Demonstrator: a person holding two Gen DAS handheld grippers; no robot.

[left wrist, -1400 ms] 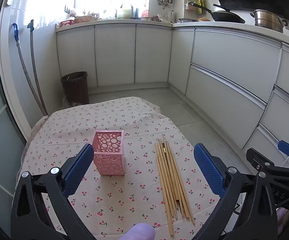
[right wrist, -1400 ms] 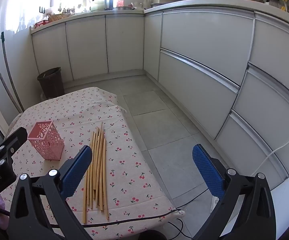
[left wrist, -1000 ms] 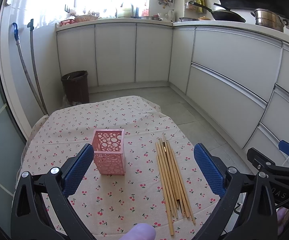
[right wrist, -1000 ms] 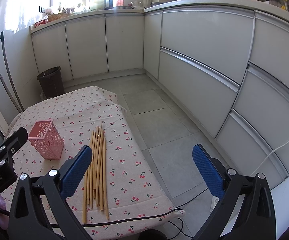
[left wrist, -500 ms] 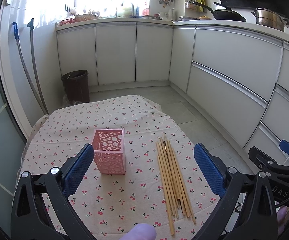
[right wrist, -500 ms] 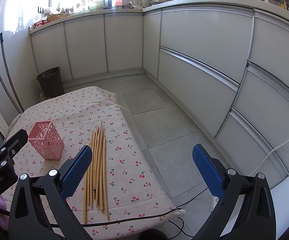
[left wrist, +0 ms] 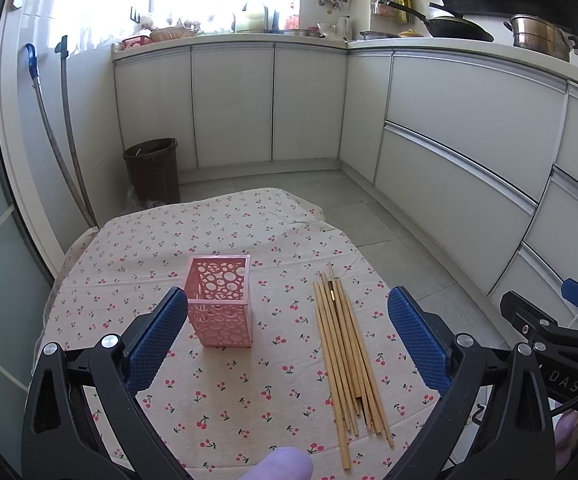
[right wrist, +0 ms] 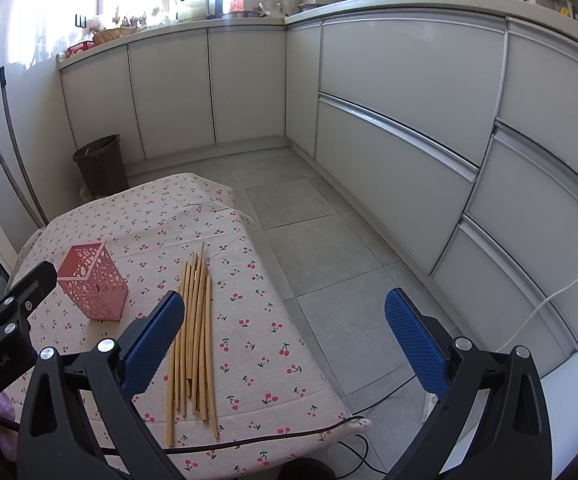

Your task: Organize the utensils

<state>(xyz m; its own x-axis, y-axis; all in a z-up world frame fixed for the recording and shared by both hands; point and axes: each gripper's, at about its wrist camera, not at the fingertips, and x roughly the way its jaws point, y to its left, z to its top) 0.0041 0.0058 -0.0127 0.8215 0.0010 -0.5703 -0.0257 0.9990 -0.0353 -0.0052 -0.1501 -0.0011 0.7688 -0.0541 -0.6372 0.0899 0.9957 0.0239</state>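
Chopsticks lie loose, holder empty, both your grippers spread wide and holding nothing.

The chopsticks (left wrist: 345, 344) lie near the table's (right wrist: 289, 364) right edge, their long axis running away from you; the pink holder (left wrist: 221, 304) stands upright to their left, well apart. Your right gripper (right wrist: 285, 340) is probably nearer the bundle, which lies toward its left finger; your left gripper (left wrist: 289, 340) hangs between holder and bundle.

A home kitchen: white base cabinets (left wrist: 233, 104) wrap a corner from 12 to 3 o'clock, with a wok (left wrist: 459, 28) and steel pot (left wrist: 539, 38) on the counter and a bin (left wrist: 153, 170) at 11
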